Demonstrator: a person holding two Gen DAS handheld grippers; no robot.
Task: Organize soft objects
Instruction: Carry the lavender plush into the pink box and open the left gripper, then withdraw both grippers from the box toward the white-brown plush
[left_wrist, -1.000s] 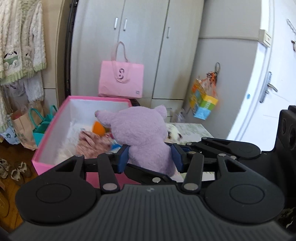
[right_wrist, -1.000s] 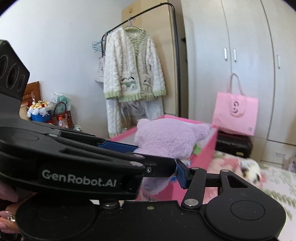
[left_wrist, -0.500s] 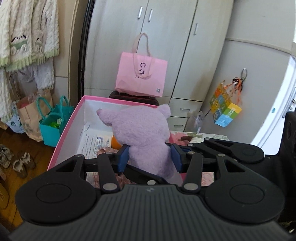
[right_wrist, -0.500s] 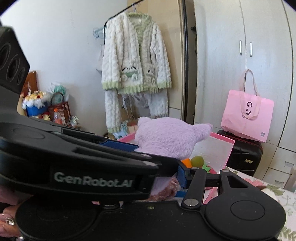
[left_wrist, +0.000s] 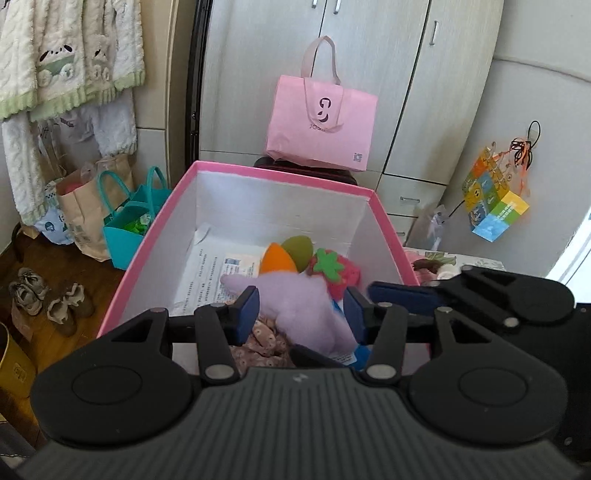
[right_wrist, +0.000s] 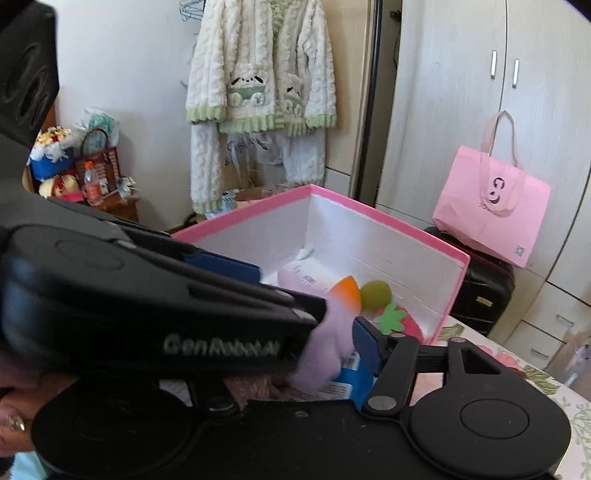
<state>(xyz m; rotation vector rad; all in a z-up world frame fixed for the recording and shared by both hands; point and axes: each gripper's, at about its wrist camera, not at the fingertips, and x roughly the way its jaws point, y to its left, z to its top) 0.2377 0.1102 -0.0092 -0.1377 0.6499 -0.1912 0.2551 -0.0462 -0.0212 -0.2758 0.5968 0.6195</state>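
I had the purple plush toy (left_wrist: 295, 306) down inside the pink box (left_wrist: 236, 173), lying over the floral cloth (left_wrist: 266, 343) beside the strawberry (left_wrist: 340, 273) and the orange and green soft pieces. My left gripper (left_wrist: 301, 314) was opening, its blue pads (left_wrist: 248, 310) drawing off the fur with the toy between them. My right gripper (right_wrist: 314, 314) was opening too, one blue pad just beside the toy's body. I judged the plush light, squashy and unbreakable; its thick middle seemed the surest place to pinch, since ears or limbs would flop.
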